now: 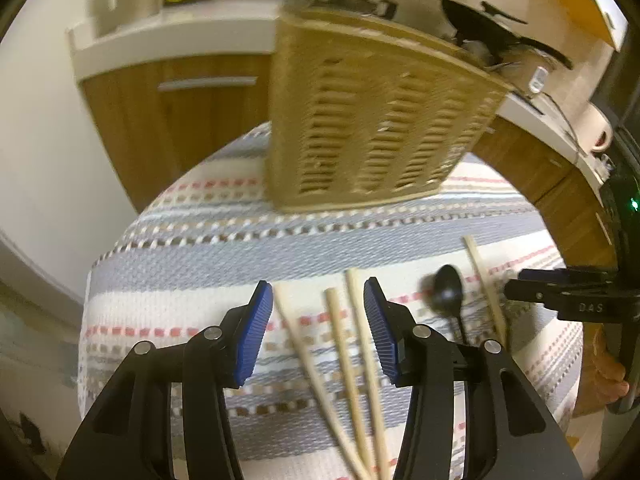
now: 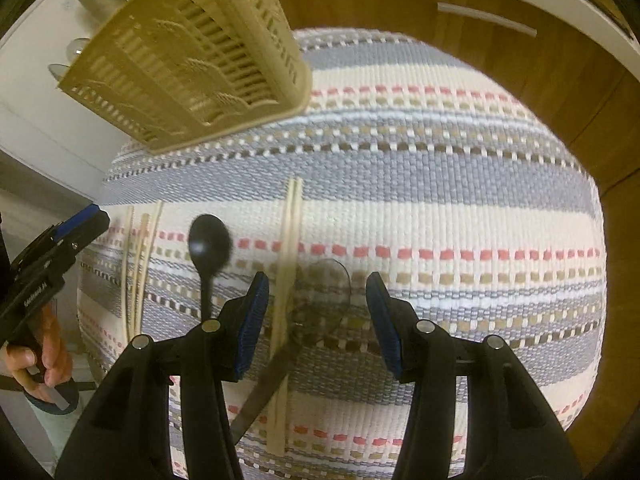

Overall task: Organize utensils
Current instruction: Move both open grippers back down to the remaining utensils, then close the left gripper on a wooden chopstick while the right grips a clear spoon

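A tan slotted utensil basket stands at the far side of a striped woven mat; it also shows in the right wrist view. My left gripper is open just above three wooden chopsticks. A black spoon and another chopstick lie to their right. My right gripper is open over a translucent grey spoon and a pair of chopsticks. The black spoon and three chopsticks lie to its left.
Wooden cabinets with a white counter stand behind the mat. A white mug and dark cookware sit on the counter. The left gripper shows at the right wrist view's left edge, and the right gripper at the left wrist view's right.
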Tool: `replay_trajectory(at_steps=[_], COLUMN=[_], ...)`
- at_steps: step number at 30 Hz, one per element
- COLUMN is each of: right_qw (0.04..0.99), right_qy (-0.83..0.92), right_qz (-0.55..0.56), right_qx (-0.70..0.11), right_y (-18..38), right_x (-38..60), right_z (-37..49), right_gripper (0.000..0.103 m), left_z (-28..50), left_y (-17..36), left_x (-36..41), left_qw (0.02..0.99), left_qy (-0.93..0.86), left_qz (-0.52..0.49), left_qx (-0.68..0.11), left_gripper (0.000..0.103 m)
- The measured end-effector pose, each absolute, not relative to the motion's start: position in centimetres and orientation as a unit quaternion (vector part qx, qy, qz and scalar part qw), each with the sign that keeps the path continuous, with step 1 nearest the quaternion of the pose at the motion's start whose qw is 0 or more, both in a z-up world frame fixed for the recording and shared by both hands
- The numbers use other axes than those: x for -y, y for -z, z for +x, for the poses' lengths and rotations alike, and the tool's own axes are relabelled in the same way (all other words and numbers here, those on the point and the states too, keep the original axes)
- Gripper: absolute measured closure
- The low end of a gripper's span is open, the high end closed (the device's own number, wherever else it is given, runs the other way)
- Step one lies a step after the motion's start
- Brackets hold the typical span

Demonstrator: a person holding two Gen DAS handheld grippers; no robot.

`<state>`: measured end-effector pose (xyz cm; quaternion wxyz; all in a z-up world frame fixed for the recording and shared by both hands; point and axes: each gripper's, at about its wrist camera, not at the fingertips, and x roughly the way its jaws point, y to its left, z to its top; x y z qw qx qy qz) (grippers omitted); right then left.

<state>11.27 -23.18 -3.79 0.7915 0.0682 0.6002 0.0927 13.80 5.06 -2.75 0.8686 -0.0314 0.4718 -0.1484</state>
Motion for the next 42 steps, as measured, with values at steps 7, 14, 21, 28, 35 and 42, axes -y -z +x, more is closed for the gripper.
replay_trajectory(at_steps=[7, 14, 21, 28, 35, 42], right_qw=[0.786, 0.781, 0.781, 0.780, 0.787, 0.803], right_qy=[-0.088, -0.082, -0.074, -0.068, -0.056, -0.067], right_qz=[0.059, 0.047, 0.040, 0.006, -0.052, -0.051], right_qx=[-0.609, -0.617, -0.619, -0.623, -0.612, -0.590], right_y=[4.5, 5.0, 5.0, 5.6, 6.0, 5.3], right_x=[22.8, 21.4, 21.6, 19.2, 16.6, 17.4], right_z=[11.4, 11.7, 12.0, 12.0, 11.3, 9.9], right_gripper=[0.056, 0.056, 0.056, 0.056, 0.070, 0.072], left_z=[14.7, 14.8, 14.6, 14.2, 13.8, 12.1], left_y=[5.0, 5.8, 5.6, 5.6, 5.5, 5.1], left_x=[-5.4, -4.7, -3.3, -2.7, -0.6, 0.4], left_qw=[0.846, 0.843, 0.843, 0.844, 0.843, 0.849], left_qy=[0.131, 0.116, 0.112, 0.102, 0.104, 0.118], left_qz=[-0.024, 0.012, 0.046, 0.076, 0.098, 0.091], left_qx=[-0.516, -0.525, -0.524, -0.521, -0.519, -0.506], left_gripper=[0.068, 0.072, 0.072, 0.073, 0.091, 0.099])
